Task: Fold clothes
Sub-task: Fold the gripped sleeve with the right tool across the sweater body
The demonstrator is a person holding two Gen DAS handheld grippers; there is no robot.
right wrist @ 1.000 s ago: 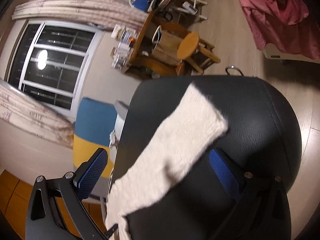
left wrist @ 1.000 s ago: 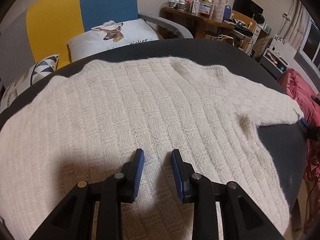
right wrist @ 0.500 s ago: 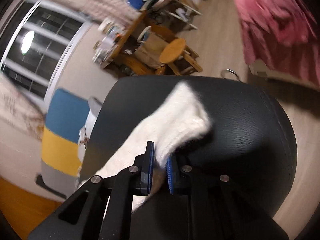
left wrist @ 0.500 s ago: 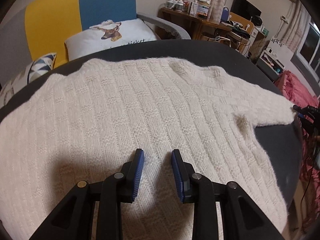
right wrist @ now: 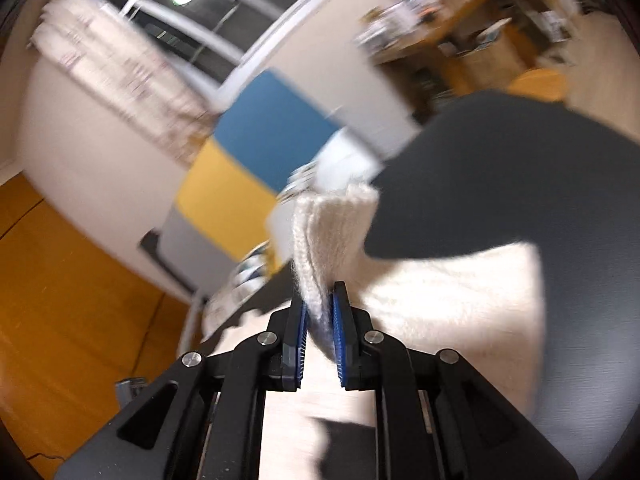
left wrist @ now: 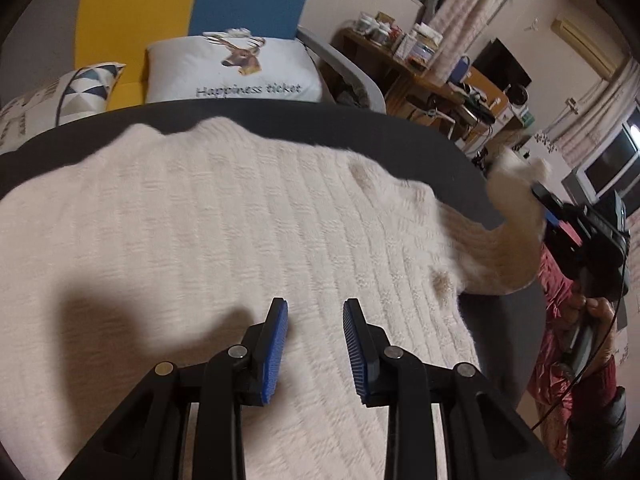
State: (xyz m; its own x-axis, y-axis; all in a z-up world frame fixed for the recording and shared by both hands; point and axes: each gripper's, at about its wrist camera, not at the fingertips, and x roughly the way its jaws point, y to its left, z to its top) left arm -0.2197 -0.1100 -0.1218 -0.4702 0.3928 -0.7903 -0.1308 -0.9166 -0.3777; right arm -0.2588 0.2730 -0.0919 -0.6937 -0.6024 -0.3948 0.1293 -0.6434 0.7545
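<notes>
A cream knitted sweater (left wrist: 208, 232) lies spread flat over a round black table (left wrist: 360, 128). My left gripper (left wrist: 316, 312) hovers open just above the sweater's body, nothing between its blue pads. At the right, the sweater's sleeve (left wrist: 516, 216) is lifted off the table, pinched at its cuff by my right gripper (left wrist: 550, 210). In the right wrist view that gripper (right wrist: 320, 300) is shut on the sleeve cuff (right wrist: 332, 232), which sticks up from between the pads, while the rest of the sleeve (right wrist: 452, 300) trails down to the table (right wrist: 520, 160).
A sofa with yellow and blue back panels (left wrist: 192, 12) and a deer-print pillow (left wrist: 236, 68) stands behind the table. A cluttered wooden desk (left wrist: 424, 64) is at the back right. A red cloth (left wrist: 560, 300) lies to the right. A person's hand (left wrist: 596, 308) holds the right gripper.
The right gripper shut on the sleeve cuff and has lifted it off the table, swinging toward the sweater's body. The left gripper stayed open and tilted lower over the sweater.
</notes>
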